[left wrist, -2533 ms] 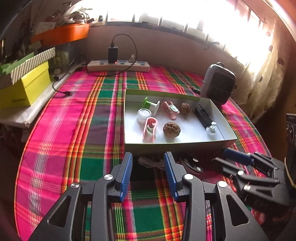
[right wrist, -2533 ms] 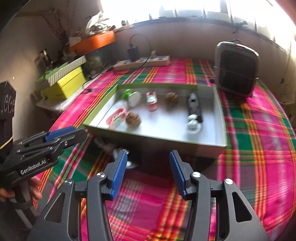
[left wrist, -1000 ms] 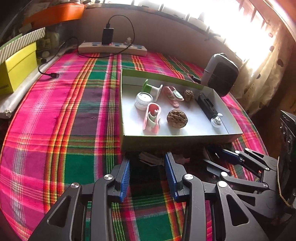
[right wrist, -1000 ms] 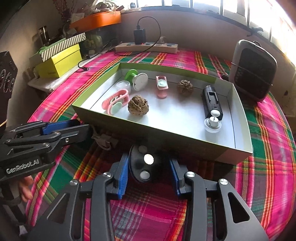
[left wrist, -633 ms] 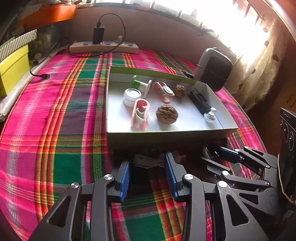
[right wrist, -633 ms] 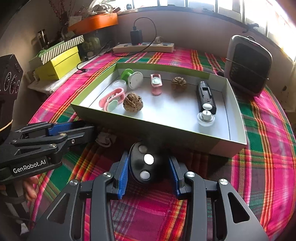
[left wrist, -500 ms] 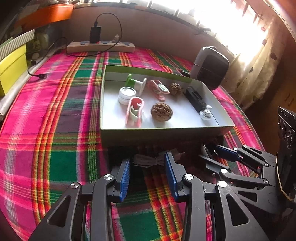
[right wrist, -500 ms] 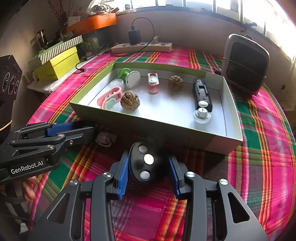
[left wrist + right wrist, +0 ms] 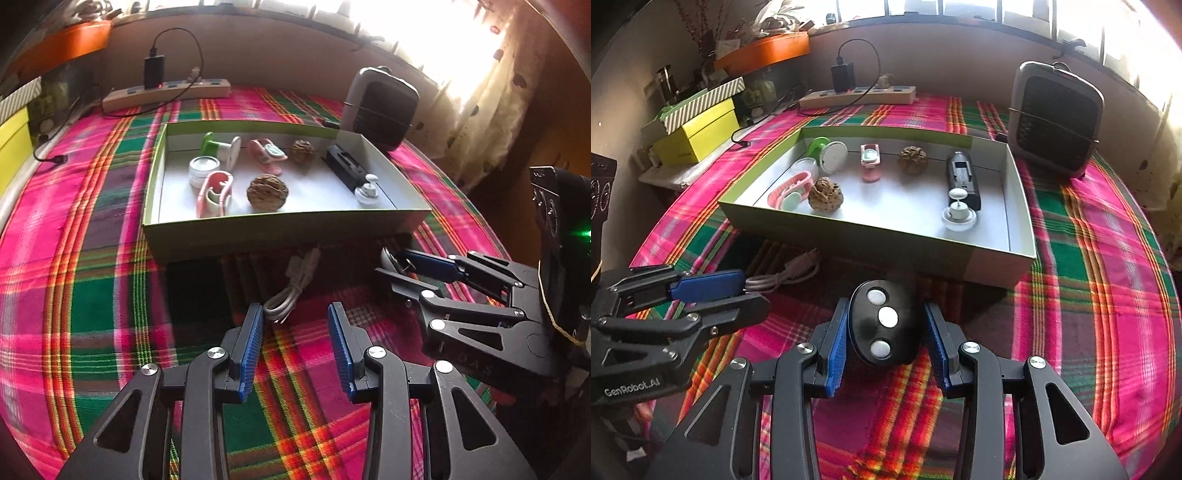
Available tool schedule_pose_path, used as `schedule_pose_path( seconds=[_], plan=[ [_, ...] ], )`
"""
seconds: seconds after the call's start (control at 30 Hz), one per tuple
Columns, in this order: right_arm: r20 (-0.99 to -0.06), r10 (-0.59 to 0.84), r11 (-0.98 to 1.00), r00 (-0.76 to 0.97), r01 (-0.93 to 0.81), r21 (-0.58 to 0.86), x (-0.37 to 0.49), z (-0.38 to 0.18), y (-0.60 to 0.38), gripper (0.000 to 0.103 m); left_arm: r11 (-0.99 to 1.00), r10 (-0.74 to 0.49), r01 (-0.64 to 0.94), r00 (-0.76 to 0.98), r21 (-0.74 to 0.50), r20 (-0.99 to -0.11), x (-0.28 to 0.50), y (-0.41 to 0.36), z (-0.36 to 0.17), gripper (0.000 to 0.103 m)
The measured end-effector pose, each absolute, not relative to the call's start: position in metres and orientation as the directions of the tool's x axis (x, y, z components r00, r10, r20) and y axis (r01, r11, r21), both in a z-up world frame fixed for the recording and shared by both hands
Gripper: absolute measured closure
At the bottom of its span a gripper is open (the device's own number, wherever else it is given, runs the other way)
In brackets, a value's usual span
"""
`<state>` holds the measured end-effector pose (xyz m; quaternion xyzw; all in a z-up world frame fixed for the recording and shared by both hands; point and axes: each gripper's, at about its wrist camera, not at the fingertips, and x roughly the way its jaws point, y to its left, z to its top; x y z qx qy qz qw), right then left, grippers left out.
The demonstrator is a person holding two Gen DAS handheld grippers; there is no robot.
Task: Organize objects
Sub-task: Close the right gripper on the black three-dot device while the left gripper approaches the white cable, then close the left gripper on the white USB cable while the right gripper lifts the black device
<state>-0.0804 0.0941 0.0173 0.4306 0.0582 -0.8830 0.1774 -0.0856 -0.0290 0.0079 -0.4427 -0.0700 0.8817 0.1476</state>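
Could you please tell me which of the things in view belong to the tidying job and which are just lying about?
Job:
black remote, gripped by the right gripper
coiled white cable, ahead of the open left gripper
tray holding sorted items

Lying about:
power strip
heater
yellow box

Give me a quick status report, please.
Right gripper shut on black remote. Left gripper open, at white cable. Box ahead.

The black left gripper with blue ribbed pads (image 9: 295, 345) points steeply down with its jaws parted and nothing between them, while the matching right gripper (image 9: 884, 338), angled down just beside it, has its pads pressed against both sides of a black oval three-button remote (image 9: 882, 326).
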Motion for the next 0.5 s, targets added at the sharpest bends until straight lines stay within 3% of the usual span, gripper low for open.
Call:
schedule_pose_path(
  seconds=[0.5],
  plan=[
    [-0.777, -0.251, -0.939, -0.578, 0.341, 0.05, -0.078, 0.016, 0.108, 0.063, -0.962, 0.259, -0.225, -0.573, -0.154, -0.777, -0.106, -0.022, 0.007, 0.069]
  ],
)
